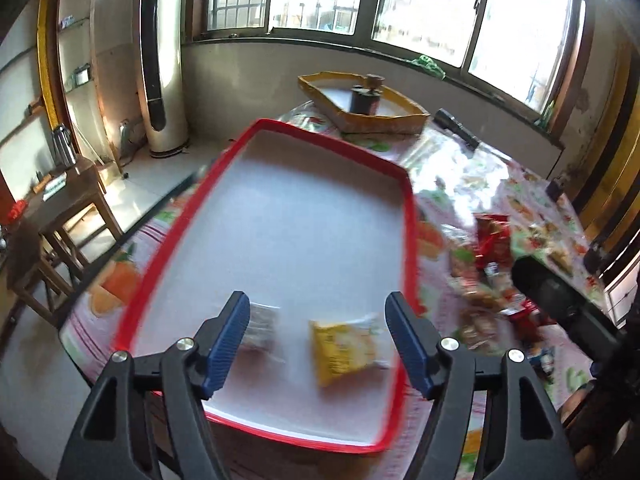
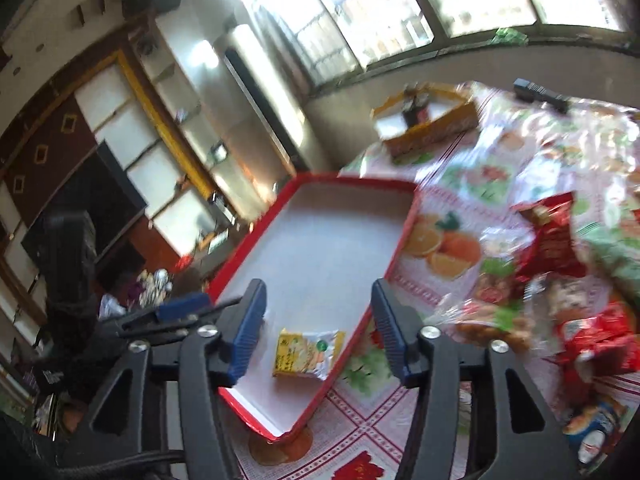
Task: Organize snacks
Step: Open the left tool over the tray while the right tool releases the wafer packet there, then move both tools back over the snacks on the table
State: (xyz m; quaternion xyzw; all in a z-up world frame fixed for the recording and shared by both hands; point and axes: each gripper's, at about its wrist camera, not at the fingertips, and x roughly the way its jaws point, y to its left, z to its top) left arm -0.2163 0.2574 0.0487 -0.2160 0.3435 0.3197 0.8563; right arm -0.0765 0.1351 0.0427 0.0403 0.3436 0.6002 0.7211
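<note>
**Both grippers empty over the tray, pile still waiting**

Left gripper (image 1: pixel 316 336): fingers wide apart, nothing between the pads. Below them, in the near end of the red-rimmed tray (image 1: pixel 408 216), lie a clear-wrapped packet (image 1: pixel 262 326) close to the left finger and a yellow snack packet (image 1: pixel 344 346) nearer the right finger. Neither is gripped.

Right gripper (image 2: pixel 318 328): fingers apart too, nothing clamped. The yellow snack packet (image 2: pixel 308 352) shows flat on the tray floor below the gap, close to the tray's right rim (image 2: pixel 394 256). The left tool's blue finger (image 2: pixel 184 306) sits just beside the right tool on its left.

Remaining snacks: a loose pile of red and clear bags (image 2: pixel 552 264) on the fruit-print tablecloth (image 2: pixel 444 248) to the right of the tray, outside it. Judged state: two packets sorted, most of the pile not yet.

Risks:
- The two tools are close together; a swing toward the pile could knock them against each other.
- Both views are blurred, so aim on the next pick looks uncertain; bags overlap, so a closing grip may catch two or pinch only a crinkly edge and slip.
- The tray's near corner seems to overhang the table edge in the right view; a push down there could tip it.
- A low pass over the rim could drag the yellow packet out.

Far end of the table: a yellow box (image 1: pixel 360 100) with a dark jar (image 1: pixel 364 98) in it, well away.
</note>
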